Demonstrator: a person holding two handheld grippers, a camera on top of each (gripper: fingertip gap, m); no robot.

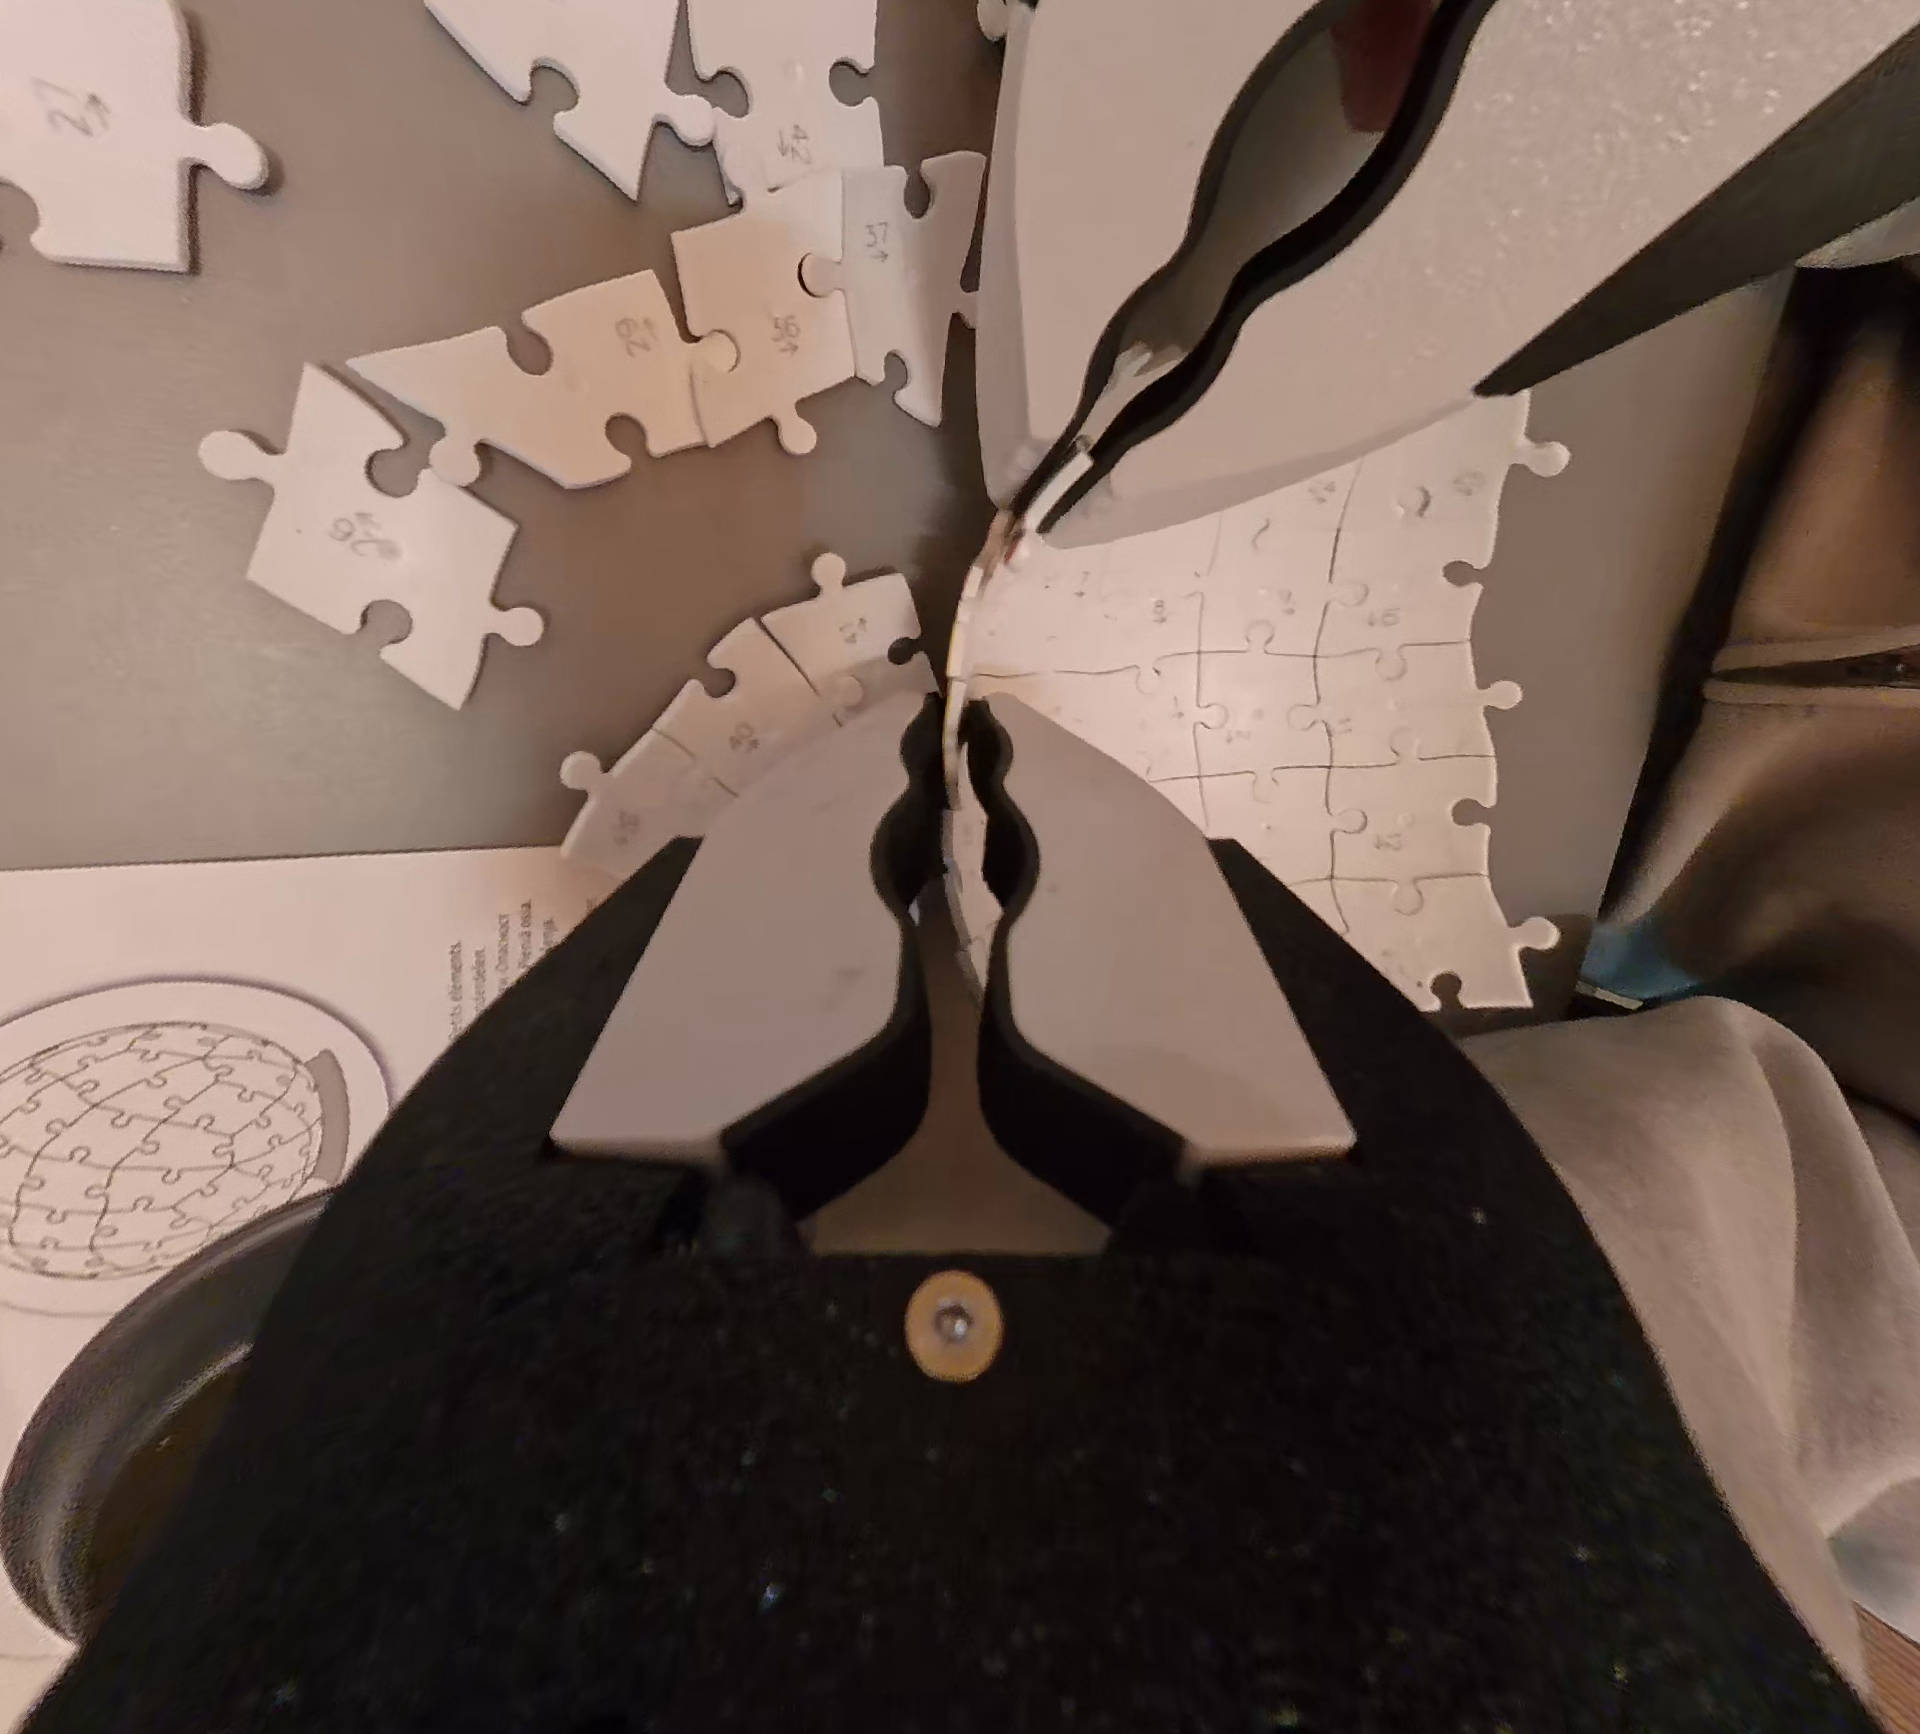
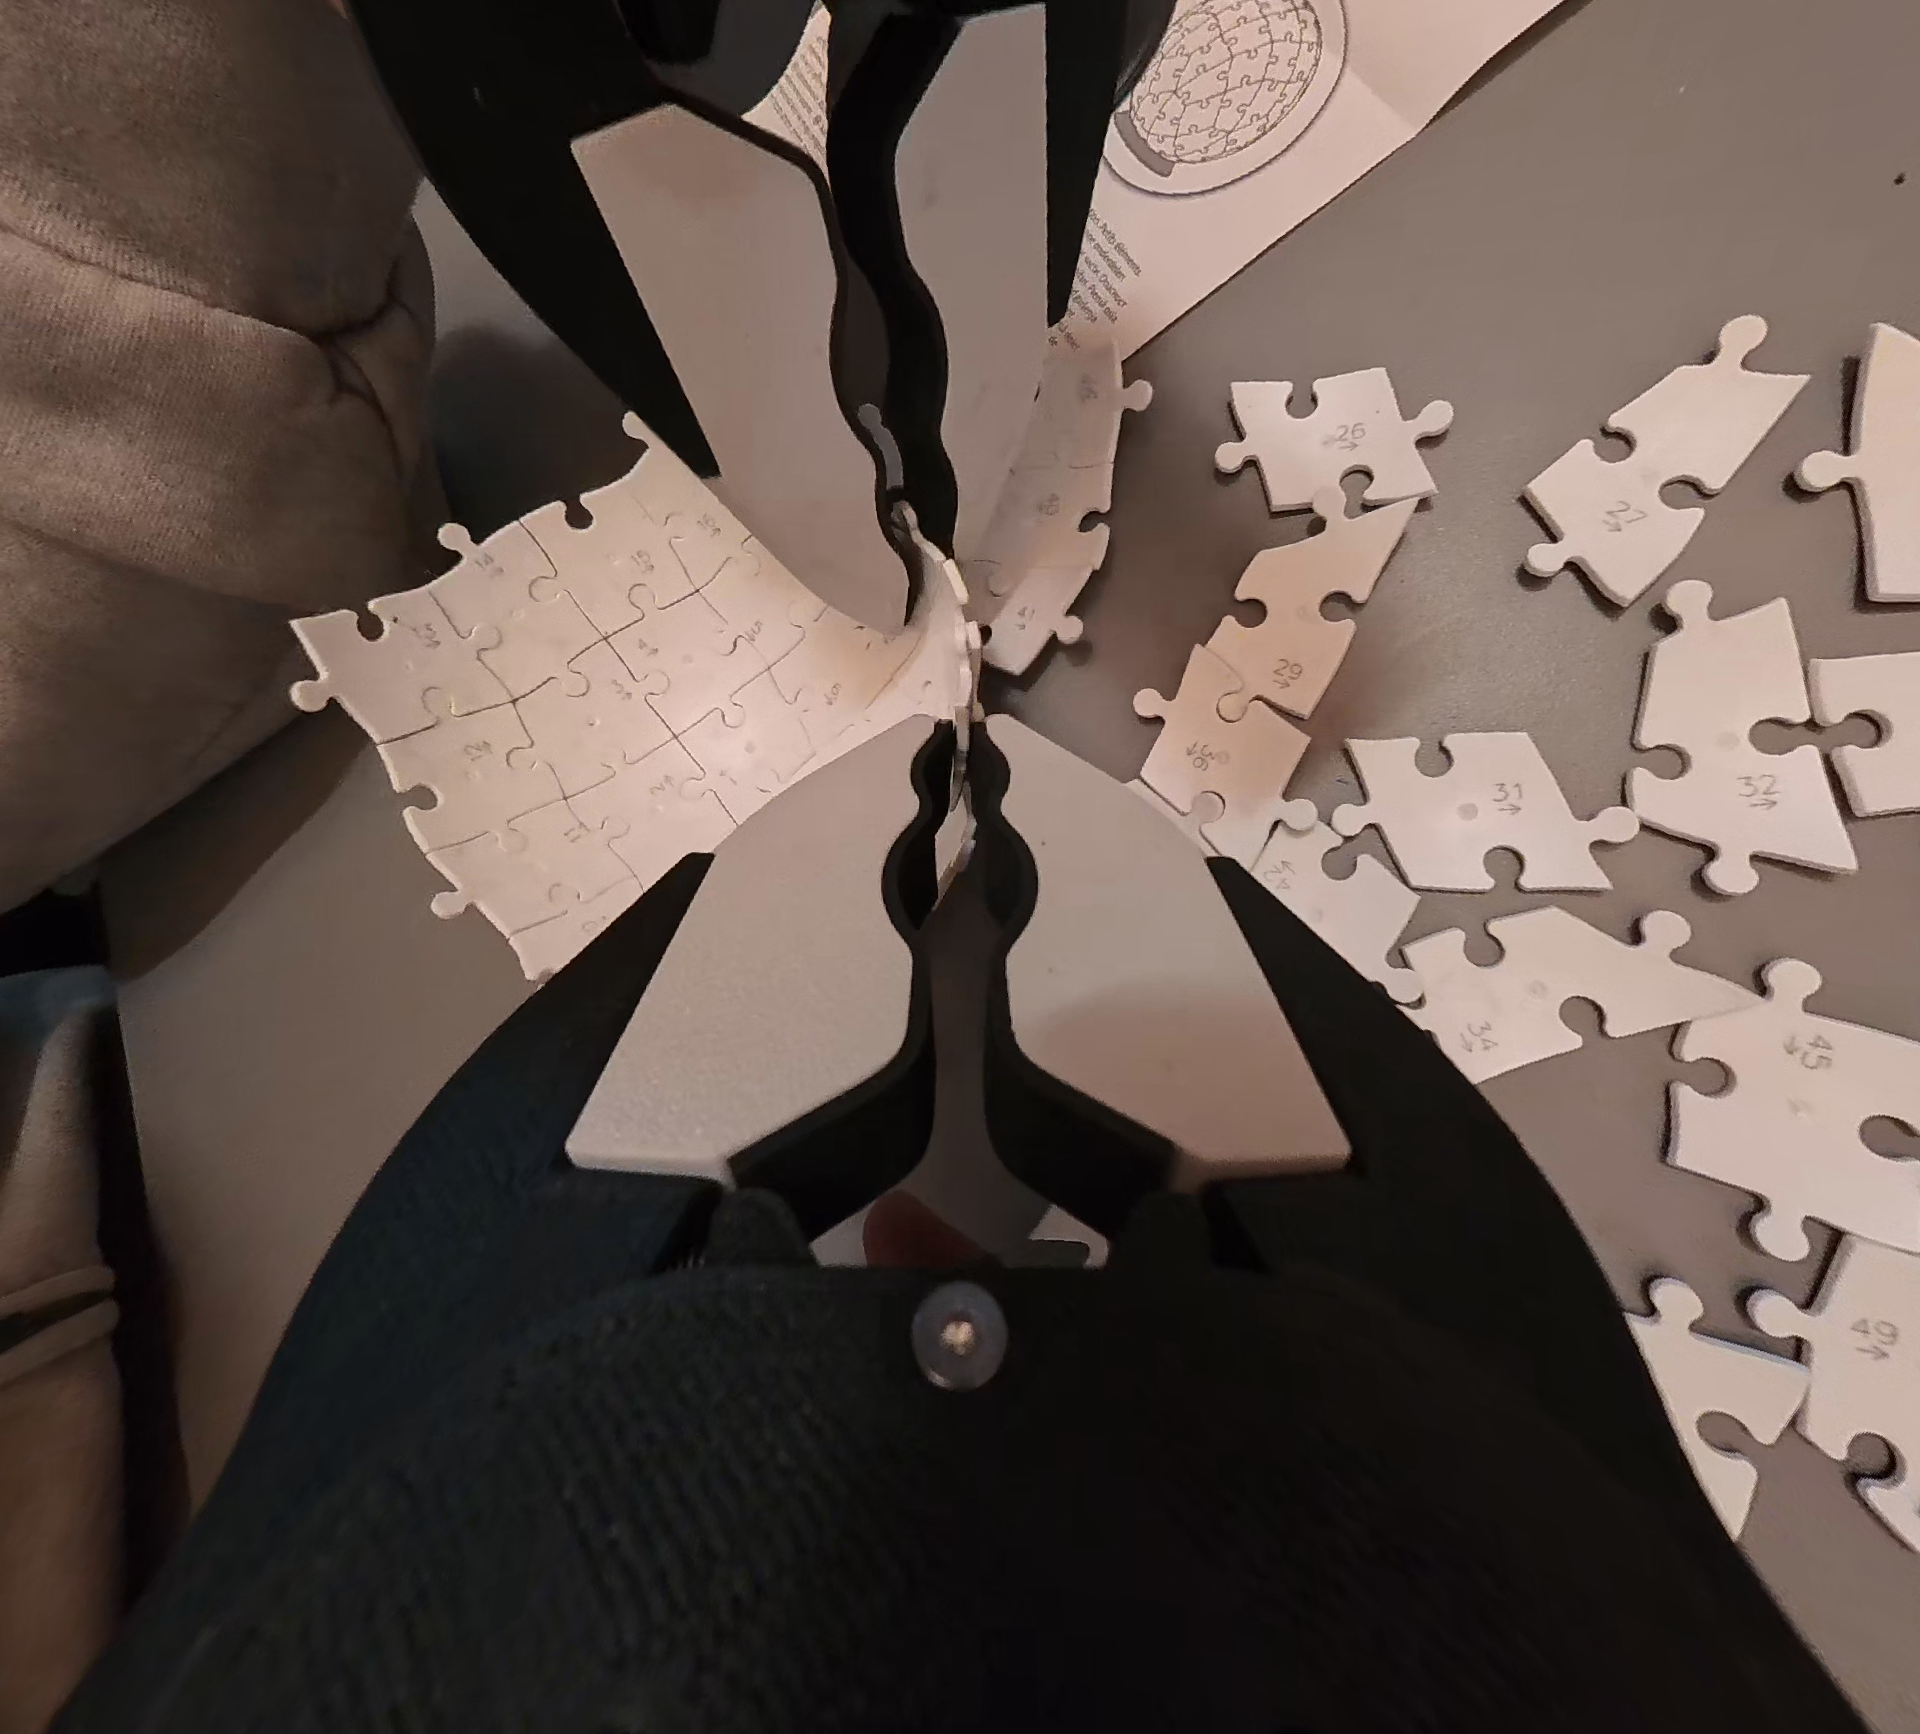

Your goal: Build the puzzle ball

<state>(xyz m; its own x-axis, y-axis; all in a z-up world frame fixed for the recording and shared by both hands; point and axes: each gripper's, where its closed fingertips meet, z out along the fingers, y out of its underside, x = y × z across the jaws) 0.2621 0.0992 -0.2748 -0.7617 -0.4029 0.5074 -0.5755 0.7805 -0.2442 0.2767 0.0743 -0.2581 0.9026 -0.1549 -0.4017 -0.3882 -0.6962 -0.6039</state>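
A curved section of joined white puzzle pieces (image 1: 1299, 676) (image 2: 582, 697) is held on edge above the grey table. My left gripper (image 1: 951, 713) is shut on its near edge; in the right wrist view it comes in from the top (image 2: 920, 588). My right gripper (image 2: 966, 734) is shut on the same edge right beside it; in the left wrist view it comes in from the upper right (image 1: 1029, 495). A short curved strip of joined pieces (image 1: 769, 708) (image 2: 1049, 521) meets that edge; I cannot tell whether it is locked in.
Several loose numbered white pieces (image 1: 384, 541) (image 2: 1486, 811) lie spread over the grey table (image 1: 156, 697). A printed instruction sheet (image 1: 208, 1009) (image 2: 1299, 74) and a dark round stand (image 1: 94, 1435) lie near the left gripper. Beige fabric (image 1: 1662, 1269) (image 2: 156, 334) lies beyond the section. My left and right fingertips are right by each other.
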